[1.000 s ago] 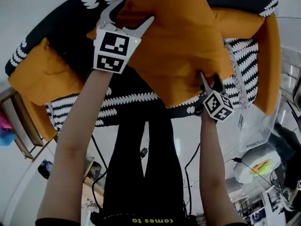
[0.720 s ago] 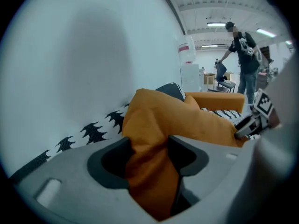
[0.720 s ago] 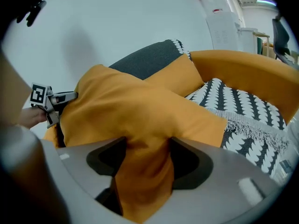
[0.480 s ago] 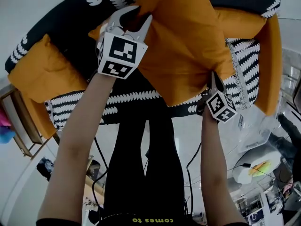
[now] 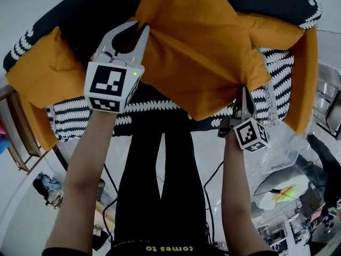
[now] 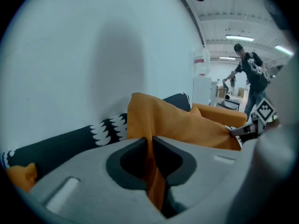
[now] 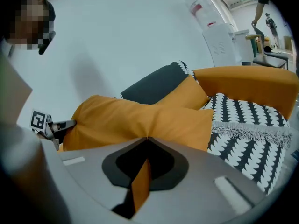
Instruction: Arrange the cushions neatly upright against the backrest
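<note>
Our big, rumpled orange cushion (image 5: 197,52) stretches between two tools: left tool (image 5: 137,30) closing on its corner, right tool (image 5: 244,94) clenched on its edge. Two other cushions (image 5: 45,73) lie nearby.

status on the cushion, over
Left gripper closing on cushion corner. Right gripper shut on its opposite edge. Second cushion behind, by backrest.
</note>
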Motion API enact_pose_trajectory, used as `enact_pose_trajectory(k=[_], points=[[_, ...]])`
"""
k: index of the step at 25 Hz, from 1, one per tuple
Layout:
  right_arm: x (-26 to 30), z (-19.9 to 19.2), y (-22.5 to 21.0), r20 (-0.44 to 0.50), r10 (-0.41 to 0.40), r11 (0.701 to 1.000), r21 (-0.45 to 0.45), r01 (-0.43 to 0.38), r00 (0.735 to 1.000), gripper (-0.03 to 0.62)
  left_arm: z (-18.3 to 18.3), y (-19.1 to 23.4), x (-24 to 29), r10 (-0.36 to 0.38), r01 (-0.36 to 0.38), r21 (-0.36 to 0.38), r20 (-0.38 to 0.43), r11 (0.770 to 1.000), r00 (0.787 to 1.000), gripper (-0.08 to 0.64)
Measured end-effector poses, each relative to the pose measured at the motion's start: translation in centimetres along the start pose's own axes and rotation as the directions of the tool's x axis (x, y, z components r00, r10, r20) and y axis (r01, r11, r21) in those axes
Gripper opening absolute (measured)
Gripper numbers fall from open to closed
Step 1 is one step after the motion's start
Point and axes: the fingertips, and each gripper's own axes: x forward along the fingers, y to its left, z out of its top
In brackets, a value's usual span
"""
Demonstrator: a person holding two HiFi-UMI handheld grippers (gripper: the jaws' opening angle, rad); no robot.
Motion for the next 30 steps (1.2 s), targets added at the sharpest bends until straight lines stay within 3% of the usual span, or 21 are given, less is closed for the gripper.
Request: enact_pose_trajectory(k=[4,9,15,19,22,24,26,30], points=[[-0.7,2.8,3.5,0.058,0.043,0.999,-0.025,-0.042,0.997,0.018,-2.5,2.0,-4.8,0.056,-0.056,-0.166,-0.005,0.984,0.998,0.031],[-0.6,8.3,10.2,0.138,0.155,0.976,-0.176,-0.13,0.978,0.018,-3.6,4.2,-11.1,0.161,-0.145,-0.302,0.03,0.942,0.987,0.029],[1.5,11.8,20.0,0.165,0.317,0.895,-0.378,-0.237,0.934,0.018,-5.9,8.9,-15.7,0.315,-0.262,-0.411,0.066,0.873,0.947,0.028],[3.9,10.5,23.9,0.127,0.39,0.84,-0.455,-0.296,0.912,0.018,-8.7,12.0,-17.0,0.372,-0.303,-0.448,0.072,0.841,0.926,0.029],[6.8,7.0,23.1,0.03,0.366,0.801,-0.519,-0.298,0.93,0.018,-13.0,12.7,-15.9,0.347,-0.3,-0.47,0.013,0.83,0.938,0.032],[9.1,3.6,20.5,-0.064,0.307,0.786,-0.545,-0.291,0.949,0.018,-16.6,12.0,-14.0,0.282,-0.279,-0.446,-0.062,0.85,0.958,0.047],[10.4,1.0,18.6,-0.134,0.278,0.776,-0.552,-0.305,0.951,0.018,-19.7,11.5,-12.5,0.215,-0.246,-0.444,-0.121,0.862,0.969,0.057],[11.2,0.9,19.9,-0.155,0.291,0.75,-0.576,-0.326,0.944,0.018,-20.9,12.6,-12.0,0.197,-0.219,-0.467,-0.096,0.857,0.976,0.055]])
